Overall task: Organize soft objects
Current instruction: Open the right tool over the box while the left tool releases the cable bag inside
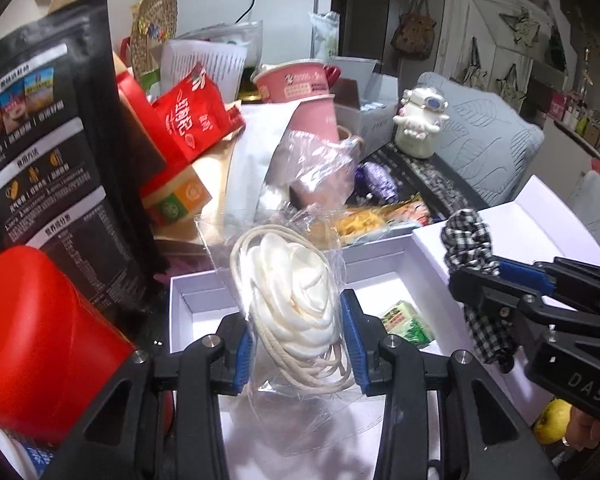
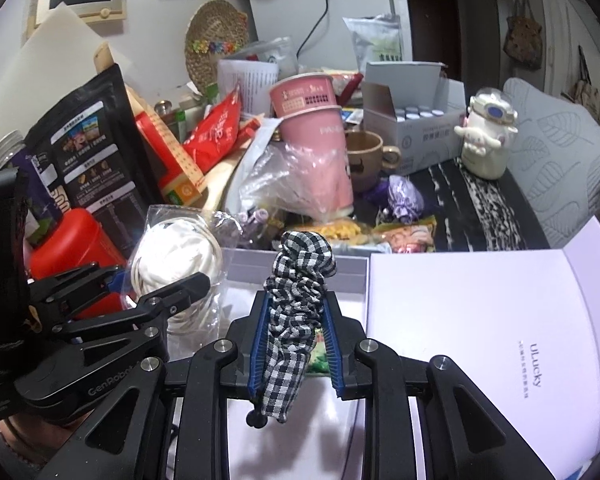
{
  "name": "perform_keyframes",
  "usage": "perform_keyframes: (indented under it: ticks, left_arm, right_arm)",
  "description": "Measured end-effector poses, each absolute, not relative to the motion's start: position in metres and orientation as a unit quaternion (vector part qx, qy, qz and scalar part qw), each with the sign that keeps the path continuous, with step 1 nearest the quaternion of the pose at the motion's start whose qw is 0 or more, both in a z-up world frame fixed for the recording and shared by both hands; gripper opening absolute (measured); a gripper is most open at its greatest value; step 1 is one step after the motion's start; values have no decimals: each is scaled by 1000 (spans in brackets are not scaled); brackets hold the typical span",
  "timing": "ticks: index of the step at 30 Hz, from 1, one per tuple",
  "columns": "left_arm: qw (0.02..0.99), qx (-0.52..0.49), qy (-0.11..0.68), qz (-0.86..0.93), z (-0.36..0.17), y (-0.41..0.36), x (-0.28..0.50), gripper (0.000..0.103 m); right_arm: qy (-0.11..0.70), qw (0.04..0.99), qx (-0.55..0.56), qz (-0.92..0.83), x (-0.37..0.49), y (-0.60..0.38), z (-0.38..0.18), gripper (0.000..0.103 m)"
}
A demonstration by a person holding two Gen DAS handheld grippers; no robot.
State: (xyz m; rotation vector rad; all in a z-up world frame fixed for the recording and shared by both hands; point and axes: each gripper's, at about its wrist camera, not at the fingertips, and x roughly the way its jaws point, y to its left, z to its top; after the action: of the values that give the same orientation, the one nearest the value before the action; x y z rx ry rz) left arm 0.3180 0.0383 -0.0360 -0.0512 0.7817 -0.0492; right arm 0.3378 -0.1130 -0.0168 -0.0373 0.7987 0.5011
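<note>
My left gripper [image 1: 298,330] is shut on a clear plastic bag holding a white fabric flower with cord [image 1: 296,296], held above the open white box [image 1: 196,284]. The bagged flower also shows in the right wrist view [image 2: 176,260], with the left gripper [image 2: 156,292] around it. My right gripper [image 2: 294,334] is shut on a black-and-white checked scrunchie [image 2: 300,280], held over the same box [image 2: 300,260]. In the left wrist view the scrunchie [image 1: 466,240] and right gripper [image 1: 496,276] are at the right. A green packet [image 1: 408,322] lies inside the box.
The box lid [image 2: 480,320] lies open at the right. Behind the box are a pink cup [image 2: 316,136], a black pouch [image 1: 48,152], a red canister [image 1: 40,340], red packets [image 1: 192,120], a purple pouch [image 2: 404,196], a white figurine jar [image 2: 486,140] and a yellow fruit [image 1: 552,420].
</note>
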Motion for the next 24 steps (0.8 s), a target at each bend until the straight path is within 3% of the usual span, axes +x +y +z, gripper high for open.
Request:
perform_keyframes:
  ticks: [5, 7, 13, 15, 17, 24]
  left_arm:
    - [913, -34, 406, -20, -44, 41, 325, 39]
    - [910, -36, 413, -20, -46, 41, 326, 39]
    - [899, -37, 437, 5, -52, 44, 331, 41]
    - [900, -36, 435, 8, -52, 44, 330, 51]
    - [903, -32, 428, 15, -49, 44, 328, 71]
    - [912, -39, 408, 17, -37, 47, 322, 75]
  right_arm:
    - [394, 887, -24, 241, 341, -110, -23, 28]
    - [400, 884, -31, 239, 341, -108, -24, 36]
    - [395, 888, -46, 233, 338, -106, -22, 46]
    - [393, 889, -49, 228, 337, -107, -21, 46]
    - [391, 891, -52, 224, 336, -107, -20, 46]
    - [384, 896, -57, 216, 332, -110, -14, 45]
